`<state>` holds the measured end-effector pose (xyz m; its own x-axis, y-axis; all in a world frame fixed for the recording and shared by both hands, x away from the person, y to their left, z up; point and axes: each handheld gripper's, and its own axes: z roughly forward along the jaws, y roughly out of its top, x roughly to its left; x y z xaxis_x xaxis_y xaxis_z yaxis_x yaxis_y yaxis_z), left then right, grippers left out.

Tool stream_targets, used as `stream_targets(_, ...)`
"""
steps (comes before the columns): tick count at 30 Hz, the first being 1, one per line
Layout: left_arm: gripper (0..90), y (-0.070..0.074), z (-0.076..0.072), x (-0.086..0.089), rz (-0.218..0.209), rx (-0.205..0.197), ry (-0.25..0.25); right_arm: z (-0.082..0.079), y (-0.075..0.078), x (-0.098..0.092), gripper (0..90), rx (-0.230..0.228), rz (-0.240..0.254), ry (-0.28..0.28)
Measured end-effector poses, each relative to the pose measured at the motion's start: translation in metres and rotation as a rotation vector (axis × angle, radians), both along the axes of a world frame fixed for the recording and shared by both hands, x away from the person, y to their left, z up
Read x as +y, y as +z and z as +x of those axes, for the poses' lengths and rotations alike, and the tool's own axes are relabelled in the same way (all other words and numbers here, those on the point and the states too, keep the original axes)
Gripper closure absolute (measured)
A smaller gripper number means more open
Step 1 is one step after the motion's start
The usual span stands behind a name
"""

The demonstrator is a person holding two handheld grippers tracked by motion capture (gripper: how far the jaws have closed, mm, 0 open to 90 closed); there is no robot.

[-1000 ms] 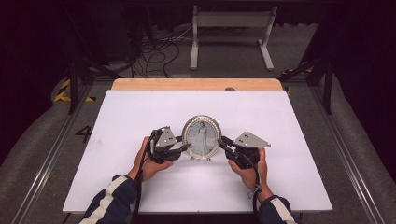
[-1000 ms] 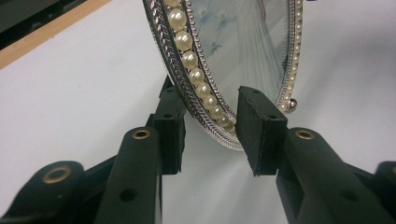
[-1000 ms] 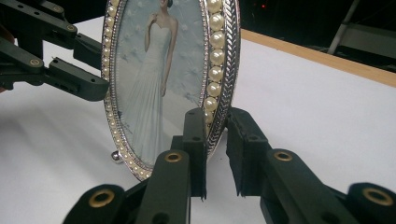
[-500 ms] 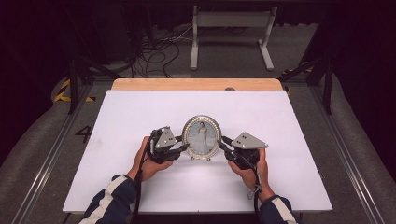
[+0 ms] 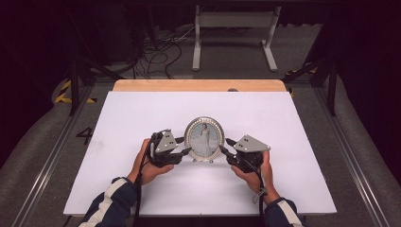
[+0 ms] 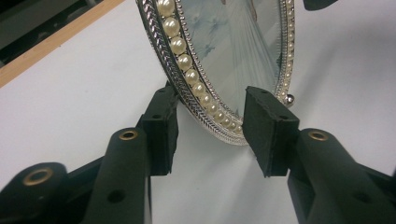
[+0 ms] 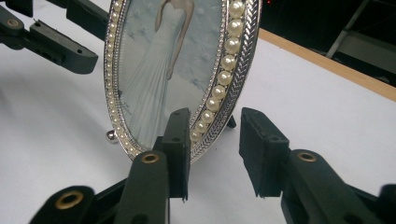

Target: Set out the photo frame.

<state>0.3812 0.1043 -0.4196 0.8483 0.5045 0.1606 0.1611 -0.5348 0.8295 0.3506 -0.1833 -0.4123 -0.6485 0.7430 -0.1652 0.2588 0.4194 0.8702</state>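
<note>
The oval silver, pearl-rimmed picture frame [image 5: 204, 139] looked rigid but fragile; beside it, the left gripper [image 5: 185, 150] and right gripper [image 5: 223, 146] had just been opening, their jaws loosely straddling its metal rim, the safest hold.

Upright oval pearl-rimmed photo frame [image 5: 204, 139]

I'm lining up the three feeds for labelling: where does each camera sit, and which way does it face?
High view: above the person's side, facing forward and down on the white table; both forearms, left gripper, right gripper flank the oval pearl-rimmed silver photo frame.
Left gripper view: rides that gripper, facing the frame's lower edge; jaws astride, pads apart.
Right gripper view: rides that gripper, facing the frame's other edge; the left gripper shows beyond.
All share the frame.
</note>
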Motion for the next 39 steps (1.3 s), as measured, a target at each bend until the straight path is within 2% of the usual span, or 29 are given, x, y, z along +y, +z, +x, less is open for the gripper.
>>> stream_targets(7,43.9,0.0,-0.004,0.004,0.008,-0.008,-0.005,-0.001,0.0,-0.001,54.0,0.007,-0.024,0.012)
stream_targets(10,40.1,0.0,-0.005,0.005,0.027,-0.016,-0.011,-0.001,0.0,-0.001,50.1,0.012,-0.033,0.014)
stream_targets(11,37.0,0.0,-0.006,0.005,0.033,-0.016,-0.01,0.0,0.0,-0.002,43.8,0.017,-0.045,0.012)
stream_targets(15,32.1,-0.001,-0.005,0.006,0.03,-0.002,-0.022,0.0,-0.001,-0.002,38.6,0.021,-0.057,0.012)
stream_targets(16,27.1,-0.002,-0.006,0.005,0.041,-0.001,-0.024,-0.001,-0.001,-0.001,35.4,0.024,-0.072,0.015)
stream_targets(20,23.5,-0.003,-0.007,0.004,0.054,0.005,-0.025,-0.001,-0.002,-0.001,29.9,0.029,-0.088,0.013)
stream_targets(22,20.7,-0.004,-0.009,0.005,0.059,0.007,-0.03,-0.002,-0.006,-0.001,25.9,0.046,-0.108,0.019)
stream_targets(25,19.0,-0.004,-0.013,0.009,0.059,-0.006,-0.028,-0.002,-0.008,0.001,23.8,0.054,-0.128,0.028)
stream_targets(28,18.5,-0.005,-0.014,0.012,0.057,0.005,-0.03,-0.003,-0.008,0.001,22.6,0.055,-0.141,0.03)
stream_targets(29,16.8,-0.005,-0.014,0.012,0.07,0.007,-0.041,-0.003,-0.009,0.002,20.2,0.059,-0.147,0.031)
stream_targets(32,14.4,-0.007,-0.016,0.014,0.083,0.01,-0.045,-0.005,-0.009,0.006,18.9,0.061,-0.193,0.048)
stream_targets(39,12.5,-0.009,-0.019,0.016,0.096,0.003,-0.044,-0.008,-0.014,0.005,17.9,0.067,-0.211,0.058)
